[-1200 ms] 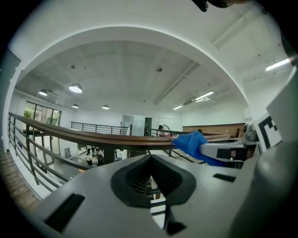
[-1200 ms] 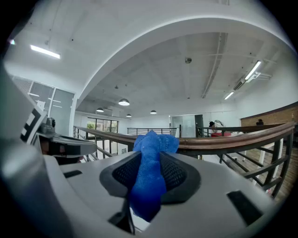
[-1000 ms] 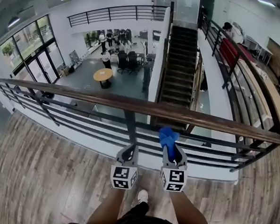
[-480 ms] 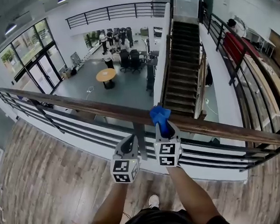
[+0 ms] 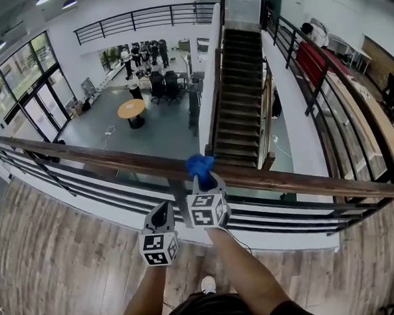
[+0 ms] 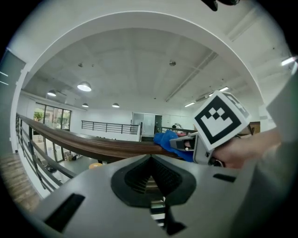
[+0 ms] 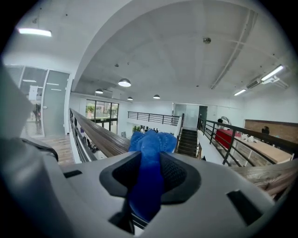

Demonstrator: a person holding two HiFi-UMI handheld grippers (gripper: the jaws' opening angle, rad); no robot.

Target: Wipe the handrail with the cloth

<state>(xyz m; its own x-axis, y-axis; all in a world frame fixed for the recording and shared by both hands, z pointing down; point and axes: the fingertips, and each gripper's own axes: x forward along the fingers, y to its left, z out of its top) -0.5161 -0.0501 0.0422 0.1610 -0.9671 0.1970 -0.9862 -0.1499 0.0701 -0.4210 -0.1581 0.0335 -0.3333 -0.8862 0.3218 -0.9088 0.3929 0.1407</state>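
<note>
- Handrail (image 5: 84,156): long axis runs 10 to 4 o'clock.
- Cloth (image 5: 199,165): clamped in right gripper (image 5: 202,184), pointing to 12 o'clock, tip on handrail.
- Left gripper (image 5: 162,215): jaws together, empty.

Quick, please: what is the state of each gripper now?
Left gripper: fingers closed, holding nothing.
Right gripper: fingers closed on the blue cloth.

A bright blue cloth (image 5: 199,165), bunched into a crumpled wad, sits pinched between the jaws of my right gripper (image 5: 203,181), with its loose end pressed on top of the handrail (image 5: 84,156). The handrail, a dark brown wooden bar with a smooth sheen, runs left to right in front of me above black metal bars.
</note>
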